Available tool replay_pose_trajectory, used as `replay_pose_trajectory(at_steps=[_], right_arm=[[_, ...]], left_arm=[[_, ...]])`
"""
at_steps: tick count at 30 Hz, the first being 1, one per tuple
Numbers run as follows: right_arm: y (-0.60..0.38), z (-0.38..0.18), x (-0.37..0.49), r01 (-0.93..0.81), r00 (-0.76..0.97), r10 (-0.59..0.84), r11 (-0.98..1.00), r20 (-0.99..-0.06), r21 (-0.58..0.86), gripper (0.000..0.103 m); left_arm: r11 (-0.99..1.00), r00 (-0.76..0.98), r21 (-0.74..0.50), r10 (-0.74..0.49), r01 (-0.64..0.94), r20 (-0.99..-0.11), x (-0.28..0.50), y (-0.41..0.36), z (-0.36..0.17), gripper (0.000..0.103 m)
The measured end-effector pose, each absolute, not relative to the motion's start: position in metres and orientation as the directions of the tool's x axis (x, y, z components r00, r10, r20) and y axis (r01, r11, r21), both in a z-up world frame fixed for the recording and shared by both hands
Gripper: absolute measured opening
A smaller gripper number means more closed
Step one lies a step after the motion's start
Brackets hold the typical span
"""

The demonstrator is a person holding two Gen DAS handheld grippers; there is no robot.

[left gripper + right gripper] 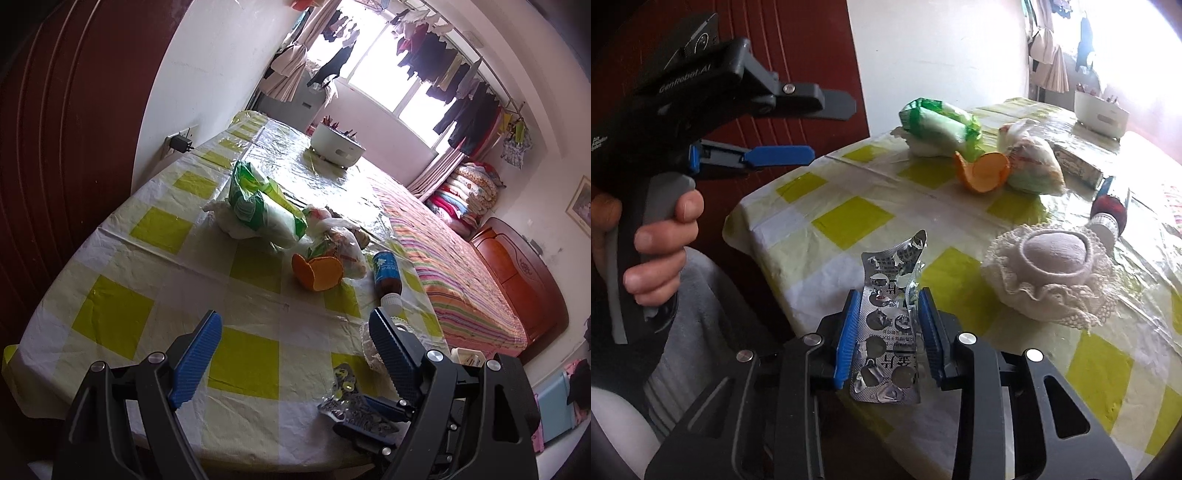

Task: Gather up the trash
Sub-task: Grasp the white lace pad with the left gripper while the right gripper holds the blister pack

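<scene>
A crumpled silver blister pack [886, 332] stands on edge between the blue pads of my right gripper [889, 295], which is shut on it at the near edge of the table. The left wrist view shows the same pack [347, 398] low at the right. My left gripper [295, 315] hovers open over the checked tablecloth with nothing between its fingers; a hand holds that left gripper [831, 129] at the left. Further in lie an orange peel [317, 271], a green-white wrapper [258, 206], a filled plastic bag [343, 243] and a brown bottle [386, 273] on its side.
The table [147, 295] wears a yellow-and-white plastic cloth. A lace-trimmed round cushion [1052, 273] sits right of the blister pack. A white pot [336, 146] stands at the far end. A striped bed [461, 280] runs along the table's right side; a dark red door is at the left.
</scene>
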State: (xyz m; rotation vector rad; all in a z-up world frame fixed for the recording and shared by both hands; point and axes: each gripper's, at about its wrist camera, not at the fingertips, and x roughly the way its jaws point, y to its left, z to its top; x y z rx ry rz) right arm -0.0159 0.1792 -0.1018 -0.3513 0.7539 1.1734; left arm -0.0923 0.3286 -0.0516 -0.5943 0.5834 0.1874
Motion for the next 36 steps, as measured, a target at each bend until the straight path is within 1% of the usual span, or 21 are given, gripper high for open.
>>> replay_pose_trajectory(at_steps=[3,5,9,13,16,18,22,28,32,36], right_arm=[[0.177,-0.099,-0.017,-0.92,0.206,0.7,0.377,-0.683,0.11,0.031],[0.17,-0.092,-0.017,-0.918,0.214,0.724,0.378,-0.656,0.118,0.031],[0.152,-0.074,-0.01,-0.902,0.245,0.774,0.402,-0.584,0.156,0.031],[0.123,-0.054,0.004,-0.867,0.31,0.82,0.452,-0.482,0.211,0.031],[0.099,-0.044,0.018,-0.826,0.363,0.83,0.498,-0.424,0.266,0.031],[0.084,-0.042,0.028,-0.797,0.385,0.832,0.518,-0.4,0.311,0.031],[0.062,-0.039,0.039,-0.754,0.417,0.829,0.544,-0.373,0.367,0.031],[0.041,-0.036,0.034,-0.74,0.451,0.823,0.562,-0.345,0.371,0.031],[0.026,-0.031,0.03,-0.733,0.468,0.821,0.567,-0.326,0.375,0.031],[0.017,-0.03,0.027,-0.729,0.483,0.817,0.575,-0.315,0.372,0.031]], left_arm=[[0.82,0.816,-0.469,-0.003,-0.33,-0.579,-0.09,0.328,-0.053,0.08],[0.822,0.811,-0.465,-0.005,-0.33,-0.585,-0.088,0.326,-0.055,0.08],[0.828,0.804,-0.45,0.002,-0.335,-0.595,-0.086,0.324,-0.056,0.08],[0.846,0.791,-0.417,0.009,-0.332,-0.611,-0.08,0.317,-0.059,0.08],[0.876,0.777,-0.376,-0.002,-0.302,-0.629,-0.072,0.304,-0.06,0.08],[0.902,0.772,-0.351,-0.032,-0.252,-0.635,-0.064,0.29,-0.059,0.08],[0.95,0.753,-0.262,-0.046,-0.171,-0.657,-0.047,0.26,-0.058,0.08],[0.992,0.701,-0.119,-0.06,-0.036,-0.71,-0.01,0.212,-0.061,0.08],[0.998,0.677,-0.064,-0.047,0.0,-0.735,0.013,0.195,-0.065,0.08],[0.998,0.637,-0.049,-0.055,0.027,-0.769,0.032,0.186,-0.074,0.08]])
